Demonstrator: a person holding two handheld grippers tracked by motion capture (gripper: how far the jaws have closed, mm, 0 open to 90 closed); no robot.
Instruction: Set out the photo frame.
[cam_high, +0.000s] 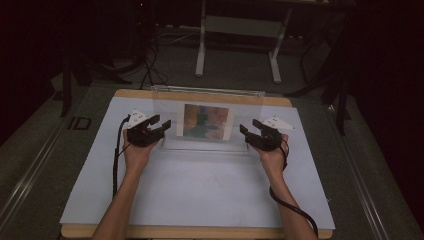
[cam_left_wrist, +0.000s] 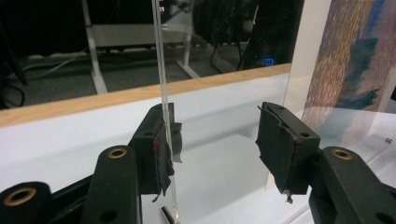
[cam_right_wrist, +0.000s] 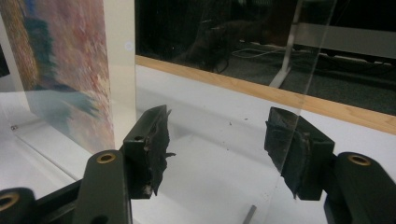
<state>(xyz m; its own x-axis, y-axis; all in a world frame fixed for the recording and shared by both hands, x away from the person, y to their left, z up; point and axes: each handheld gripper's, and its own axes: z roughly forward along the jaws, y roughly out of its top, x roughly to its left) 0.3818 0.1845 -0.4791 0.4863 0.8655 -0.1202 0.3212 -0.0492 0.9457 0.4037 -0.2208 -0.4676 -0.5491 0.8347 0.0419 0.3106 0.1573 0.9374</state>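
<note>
A clear acrylic panel (cam_high: 170, 107) stands upright across the middle of the table, with a colourful picture (cam_high: 206, 121) at its centre. My left gripper (cam_high: 160, 125) is at the panel's left edge, my right gripper (cam_high: 250, 126) at its right edge. In the left gripper view the jaws of the left gripper (cam_left_wrist: 222, 144) stand wide apart. The panel's edge (cam_left_wrist: 161, 84) runs right by the left pad, and the picture (cam_left_wrist: 350, 60) shows at the right. The right gripper (cam_right_wrist: 219, 140) is also open. The panel's edge (cam_right_wrist: 313, 56) passes in front of its right pad, and the picture (cam_right_wrist: 60, 60) is at the left.
A white mat (cam_high: 200, 190) covers the wood-rimmed table (cam_high: 200, 232). Beyond the far edge stand white desk legs (cam_high: 201, 50) on grey carpet, with cables (cam_high: 150, 70) and dark furniture at the sides. A cable (cam_high: 295, 207) trails from the right gripper past the forearm.
</note>
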